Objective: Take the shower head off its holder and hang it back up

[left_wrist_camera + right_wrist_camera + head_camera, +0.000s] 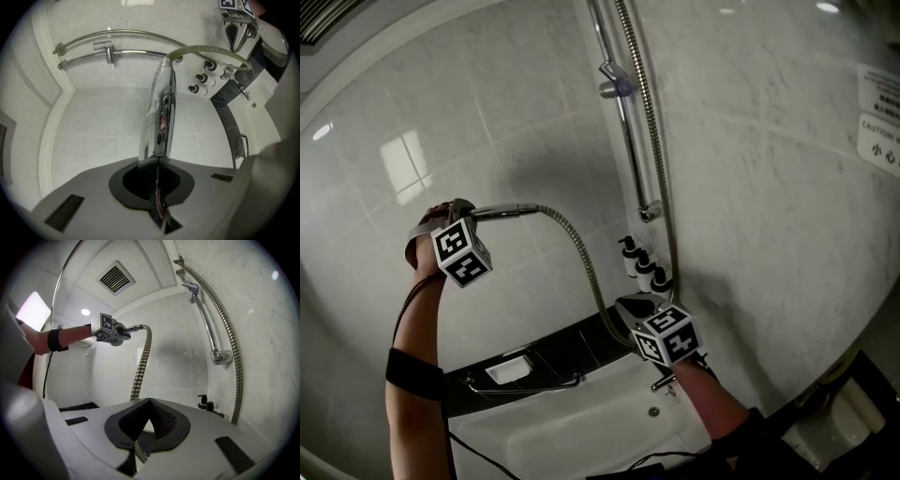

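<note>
Filling the far side is a pale tiled wall (516, 122), with a chrome slide rail (625, 141) running up it and the holder (616, 86) clipped high on that rail. A ribbed metal hose (581, 258) loops down from the rail side and back up to the left.

The person's left arm (417, 347) is raised, forearm almost upright, a black band around it. Its left gripper (473, 214) is clamped tight on the shower head (160, 117), which lies about level, well to the left of and below the holder, its hose end pointing toward the rail.

Lower right, the right gripper (146, 425) reaches in from a dark sleeve, jaws pinched on the hose. Three small pump bottles (642, 267) stand just beyond it.
</note>
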A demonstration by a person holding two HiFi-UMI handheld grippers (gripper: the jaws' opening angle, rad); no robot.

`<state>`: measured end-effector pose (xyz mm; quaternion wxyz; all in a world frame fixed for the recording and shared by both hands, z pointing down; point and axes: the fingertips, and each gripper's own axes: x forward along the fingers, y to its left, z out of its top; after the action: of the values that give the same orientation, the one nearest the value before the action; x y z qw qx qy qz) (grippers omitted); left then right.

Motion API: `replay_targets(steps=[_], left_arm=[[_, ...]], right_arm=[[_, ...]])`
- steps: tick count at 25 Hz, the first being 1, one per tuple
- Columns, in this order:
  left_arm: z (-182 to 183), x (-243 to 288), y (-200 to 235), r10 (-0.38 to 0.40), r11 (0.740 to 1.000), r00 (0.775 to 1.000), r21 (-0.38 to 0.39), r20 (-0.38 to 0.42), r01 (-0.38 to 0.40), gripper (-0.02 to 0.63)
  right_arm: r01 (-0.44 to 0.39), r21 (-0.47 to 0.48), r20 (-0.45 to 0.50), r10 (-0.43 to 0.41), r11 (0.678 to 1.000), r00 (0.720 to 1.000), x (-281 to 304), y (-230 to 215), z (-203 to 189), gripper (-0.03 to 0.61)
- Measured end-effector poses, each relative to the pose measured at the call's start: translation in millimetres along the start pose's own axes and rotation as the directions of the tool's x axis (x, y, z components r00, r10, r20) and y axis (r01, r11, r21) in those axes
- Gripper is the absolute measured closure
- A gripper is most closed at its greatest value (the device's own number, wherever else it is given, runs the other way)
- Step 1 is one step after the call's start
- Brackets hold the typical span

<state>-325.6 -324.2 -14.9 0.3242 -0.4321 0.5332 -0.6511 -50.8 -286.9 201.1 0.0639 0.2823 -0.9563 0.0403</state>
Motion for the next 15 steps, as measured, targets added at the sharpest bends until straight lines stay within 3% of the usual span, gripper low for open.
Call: replay_targets(steps=[6, 15], left_arm=[[35, 5, 81, 0.085, 0.995, 0.996, 0.058, 0.039, -0.087, 0.606], [78, 5, 170, 0.127, 0.976, 0.992, 0.173, 0.024, -0.129, 0.606]], right_arm=[[0.048, -0.053, 0.036, -0.046, 0.997, 0.998, -2, -34, 58, 0.563], [0.088, -0.111, 0.070, -0.080, 0.990, 0.994, 4, -66, 115, 0.563]])
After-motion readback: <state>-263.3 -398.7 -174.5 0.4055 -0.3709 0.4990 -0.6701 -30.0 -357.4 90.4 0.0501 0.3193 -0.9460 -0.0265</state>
